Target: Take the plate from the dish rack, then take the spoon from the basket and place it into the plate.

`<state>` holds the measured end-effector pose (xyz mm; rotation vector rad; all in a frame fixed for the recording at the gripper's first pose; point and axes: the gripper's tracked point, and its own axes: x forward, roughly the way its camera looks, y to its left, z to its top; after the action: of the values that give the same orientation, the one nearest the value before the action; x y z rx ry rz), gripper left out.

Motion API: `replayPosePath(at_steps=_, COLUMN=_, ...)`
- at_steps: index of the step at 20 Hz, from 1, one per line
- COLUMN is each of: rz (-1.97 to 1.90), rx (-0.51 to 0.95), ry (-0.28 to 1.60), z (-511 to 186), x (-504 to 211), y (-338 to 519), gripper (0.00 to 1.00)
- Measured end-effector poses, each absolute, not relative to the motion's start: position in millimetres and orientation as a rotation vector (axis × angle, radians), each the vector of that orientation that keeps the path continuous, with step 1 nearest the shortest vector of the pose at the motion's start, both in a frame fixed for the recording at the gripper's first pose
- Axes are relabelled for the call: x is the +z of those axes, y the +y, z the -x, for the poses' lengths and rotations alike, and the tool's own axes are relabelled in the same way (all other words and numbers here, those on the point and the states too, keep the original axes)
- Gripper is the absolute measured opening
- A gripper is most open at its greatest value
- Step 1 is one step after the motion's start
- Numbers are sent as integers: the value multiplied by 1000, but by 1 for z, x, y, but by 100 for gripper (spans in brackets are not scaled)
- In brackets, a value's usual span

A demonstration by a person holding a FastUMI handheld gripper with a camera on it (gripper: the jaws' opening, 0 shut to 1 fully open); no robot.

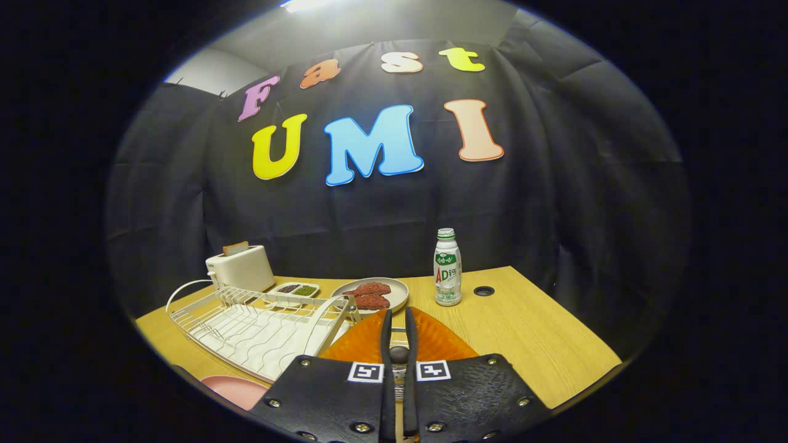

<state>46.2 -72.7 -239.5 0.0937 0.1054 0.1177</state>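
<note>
Gripper view: my gripper [398, 332] has its fingers nearly pressed together, w/ a dark rounded bit between them, prob. the spoon [399, 354], can't tell for sure. They hang over the orange basket [431, 341]. White dish rack [258, 326] sits just left of the basket; pink plate [237, 389] is near me, in front of the rack. Beyond: a plate w/ red food [377, 295], a bottle [447, 269], a toaster [241, 269], all on the wooden table [542, 338].

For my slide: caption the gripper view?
Tool closed on a spoon handle over the orange basket, beside the white wire dish rack.
</note>
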Motion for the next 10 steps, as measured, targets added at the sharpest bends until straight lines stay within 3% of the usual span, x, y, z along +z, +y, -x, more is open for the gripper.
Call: replayPosePath(at_steps=10, rz=-94, rx=73, ry=131, z=13, x=-144, y=-82, gripper=5)
